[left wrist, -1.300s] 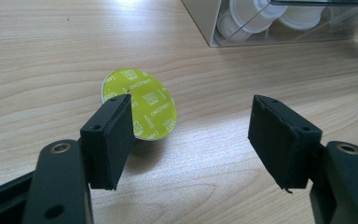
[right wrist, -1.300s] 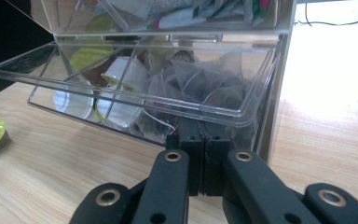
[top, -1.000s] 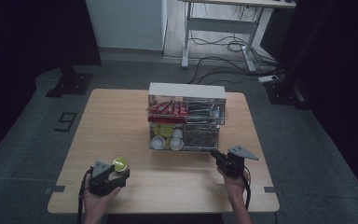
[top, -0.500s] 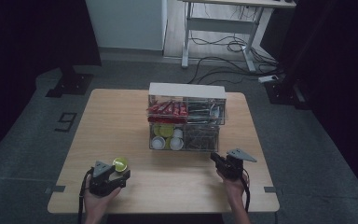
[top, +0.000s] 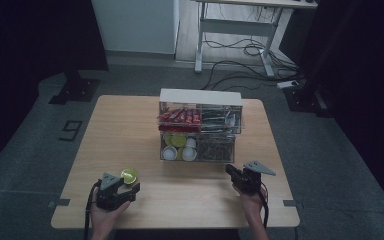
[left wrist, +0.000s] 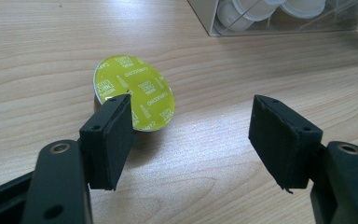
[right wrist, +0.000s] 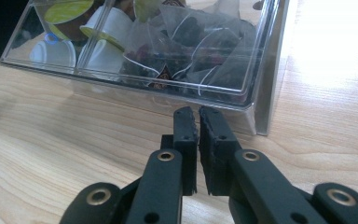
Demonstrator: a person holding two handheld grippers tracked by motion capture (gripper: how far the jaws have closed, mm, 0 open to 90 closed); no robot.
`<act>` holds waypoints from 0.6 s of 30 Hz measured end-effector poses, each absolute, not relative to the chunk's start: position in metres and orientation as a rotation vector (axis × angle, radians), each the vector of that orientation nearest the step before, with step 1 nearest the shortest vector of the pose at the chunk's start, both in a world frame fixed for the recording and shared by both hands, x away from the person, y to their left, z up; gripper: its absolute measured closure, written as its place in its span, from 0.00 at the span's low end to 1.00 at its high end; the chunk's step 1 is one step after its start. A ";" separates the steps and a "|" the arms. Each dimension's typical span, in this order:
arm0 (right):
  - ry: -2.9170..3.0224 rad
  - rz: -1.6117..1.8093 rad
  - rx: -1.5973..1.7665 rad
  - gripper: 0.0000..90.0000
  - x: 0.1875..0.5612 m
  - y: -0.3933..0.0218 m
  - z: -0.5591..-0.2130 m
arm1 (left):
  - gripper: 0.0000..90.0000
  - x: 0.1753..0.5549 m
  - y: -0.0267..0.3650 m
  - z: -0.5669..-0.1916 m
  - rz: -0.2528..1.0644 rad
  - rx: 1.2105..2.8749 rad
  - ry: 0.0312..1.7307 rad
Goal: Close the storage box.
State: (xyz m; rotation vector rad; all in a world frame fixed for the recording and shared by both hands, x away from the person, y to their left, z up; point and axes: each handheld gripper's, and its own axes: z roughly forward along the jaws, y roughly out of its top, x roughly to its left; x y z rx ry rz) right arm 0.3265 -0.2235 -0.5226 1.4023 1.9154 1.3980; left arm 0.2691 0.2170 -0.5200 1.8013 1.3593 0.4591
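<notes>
A coffee capsule with a yellow-green foil lid (left wrist: 140, 91) lies tilted on the wooden table (top: 180, 205), near the front left (top: 128, 175). My left gripper (left wrist: 193, 126) is open just behind it. The capsule sits beyond the left-hand pad (left wrist: 116, 135), apart from both pads. In the high view a hand holds this gripper (top: 129, 186) low over the table. My right gripper (right wrist: 197, 116) points at the front right corner of a clear drawer organiser (right wrist: 261, 84). Its jaws have just been opening to a narrow slit with nothing between them. The high view has it (top: 230, 171) at the front right.
The organiser (top: 200, 97) stands mid-table. It holds red packets at top left, dark sticks at top right, white and green capsules (right wrist: 107, 25) in the lower left drawer and tea bags (right wrist: 186, 42) in the lower right. Desk legs and cables lie on the floor beyond.
</notes>
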 end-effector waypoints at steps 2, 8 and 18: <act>1.919 1.397 1.394 0.91 0.326 -0.223 -0.522 | 0.34 0.269 0.217 -0.520 0.459 1.800 1.359; 1.946 1.394 1.351 0.70 0.323 -0.220 -0.522 | 0.34 0.268 0.217 -0.521 0.462 1.800 1.361; 1.963 1.349 1.325 0.55 0.311 -0.223 -0.525 | 0.34 0.268 0.218 -0.525 0.463 1.821 1.361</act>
